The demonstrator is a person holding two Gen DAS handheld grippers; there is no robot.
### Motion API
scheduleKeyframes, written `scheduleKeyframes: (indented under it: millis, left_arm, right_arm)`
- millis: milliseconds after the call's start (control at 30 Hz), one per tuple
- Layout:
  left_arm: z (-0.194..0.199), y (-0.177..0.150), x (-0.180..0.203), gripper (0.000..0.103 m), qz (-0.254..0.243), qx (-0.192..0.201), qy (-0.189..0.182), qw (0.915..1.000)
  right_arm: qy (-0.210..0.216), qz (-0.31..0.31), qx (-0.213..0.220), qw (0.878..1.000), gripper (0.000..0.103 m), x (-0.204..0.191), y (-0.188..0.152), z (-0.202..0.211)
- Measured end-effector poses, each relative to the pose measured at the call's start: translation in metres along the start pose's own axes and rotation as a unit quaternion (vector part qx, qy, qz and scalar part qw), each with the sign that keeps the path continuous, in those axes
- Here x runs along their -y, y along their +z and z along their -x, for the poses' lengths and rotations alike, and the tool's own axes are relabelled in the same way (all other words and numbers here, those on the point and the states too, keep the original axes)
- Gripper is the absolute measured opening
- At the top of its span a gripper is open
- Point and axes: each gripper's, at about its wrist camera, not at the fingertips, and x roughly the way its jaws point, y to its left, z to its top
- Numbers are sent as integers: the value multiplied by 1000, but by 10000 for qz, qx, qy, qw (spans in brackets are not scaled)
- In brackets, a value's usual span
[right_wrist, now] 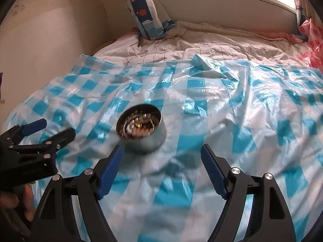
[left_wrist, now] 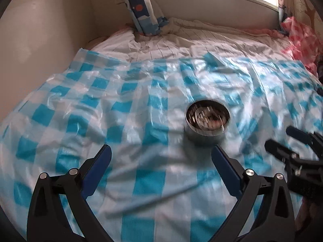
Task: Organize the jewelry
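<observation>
A round metal tin (left_wrist: 207, 122) holding jewelry stands on a blue-and-white checked plastic sheet (left_wrist: 121, 109) spread over a bed. In the right wrist view the tin (right_wrist: 141, 128) shows beads and metal pieces inside. My left gripper (left_wrist: 161, 153) is open and empty, its right fingertip just in front of the tin. My right gripper (right_wrist: 161, 151) is open and empty, its left fingertip close to the tin's front. Each gripper shows in the other's view: the right one (left_wrist: 286, 139) at the right edge, the left one (right_wrist: 54, 129) at the left edge.
Behind the checked sheet lies a rumpled white striped bedsheet (right_wrist: 201, 40). A blue patterned curtain (right_wrist: 145, 14) hangs at the back under a window. A red-and-white plastic bag (left_wrist: 300, 40) lies at the far right. A wall (left_wrist: 40, 40) runs along the left.
</observation>
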Motion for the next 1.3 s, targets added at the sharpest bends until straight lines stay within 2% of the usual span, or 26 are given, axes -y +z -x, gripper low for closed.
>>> scheduleKeyframes:
  millis: [167,300,400,467,567,667,833,1100,1300]
  left_arm:
    - [15,-47,2,95,75,-349,-140,9993]
    - [32,-58,5,95,252,-300,-255,9989]
    - [37,-67,11,95,309,-405,-329,9982]
    - [41,-73,18,95,281,-360,-281,9986]
    - [46,-73,26,95,140,-227,-261,9993]
    - [44,-73,19,95,356,-257,-395,9983]
    - [38,-73,11,95,625,-362,-462,9963]
    - [38,-73,27,95,248,-379,-258,9986]
    - [38,-73,27,95,315,-417,-301,9982]
  right_arm:
    - [-6,-14,-49,10000,78,3,-26,22]
    - [-147,-44,-47,9999,80,9,-43,43]
    - [-227,-203,-52,9995,82,18,-55,55]
    - [-347,-220,56,9991,88,21,-59,63]
    - [-485,-200,52,9986,88,24,-64,62]
    - [-546,-173,-74,9983,89,26,-65,56]
    - [-611,-134,-53,9980,92,29,-65,56]
    - [-640,-57,-53,9979,94,29,-65,55]
    - [-657,-36,-47,9978,95,27,-65,55]
